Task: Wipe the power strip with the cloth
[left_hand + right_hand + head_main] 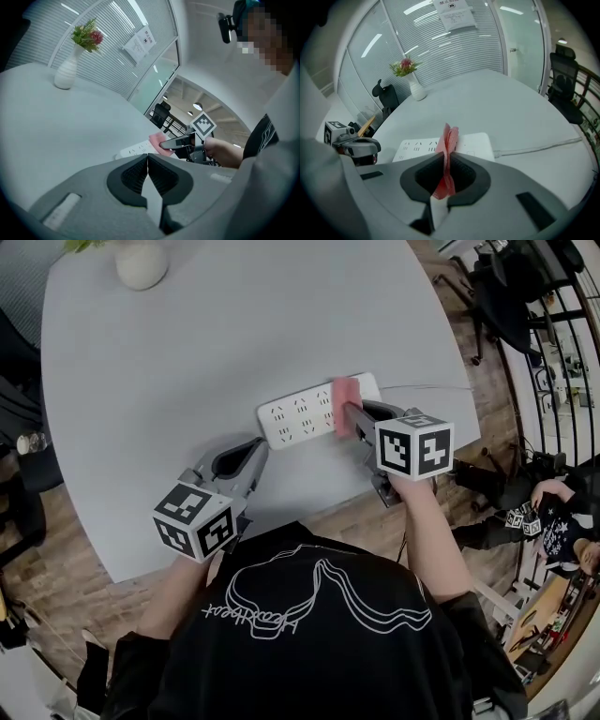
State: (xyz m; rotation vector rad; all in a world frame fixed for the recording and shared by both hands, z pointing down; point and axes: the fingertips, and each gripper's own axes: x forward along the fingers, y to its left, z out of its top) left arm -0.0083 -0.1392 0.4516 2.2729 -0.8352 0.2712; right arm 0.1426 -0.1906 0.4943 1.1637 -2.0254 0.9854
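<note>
Head view showed the white power strip [305, 416] lying flat near the middle of the grey table [234, 324], its cable [431, 388] running off toward 3 o'clock. The right gripper [352, 414] was clenched on a pink cloth [346, 407], and the cloth rested on the strip's 3 o'clock end. In the right gripper view the cloth was pinched upright between the two jaws, folded in soft layers, with the top edge standing above them. The left gripper [251, 454] sat at 7 o'clock from the strip, apart from it; in its own view the jaws were pressed together with nothing between them. A white vase [141, 263] stood far away at 11 o'clock. The cloth looked light and limp, so I judged it should be held deep in the fold, otherwise it may slip out during rubbing. The strip seemed stiff plastic but light, and it could slide on the smooth table; pressing its 9 o'clock end with the free gripper would probably keep it steady.
</note>
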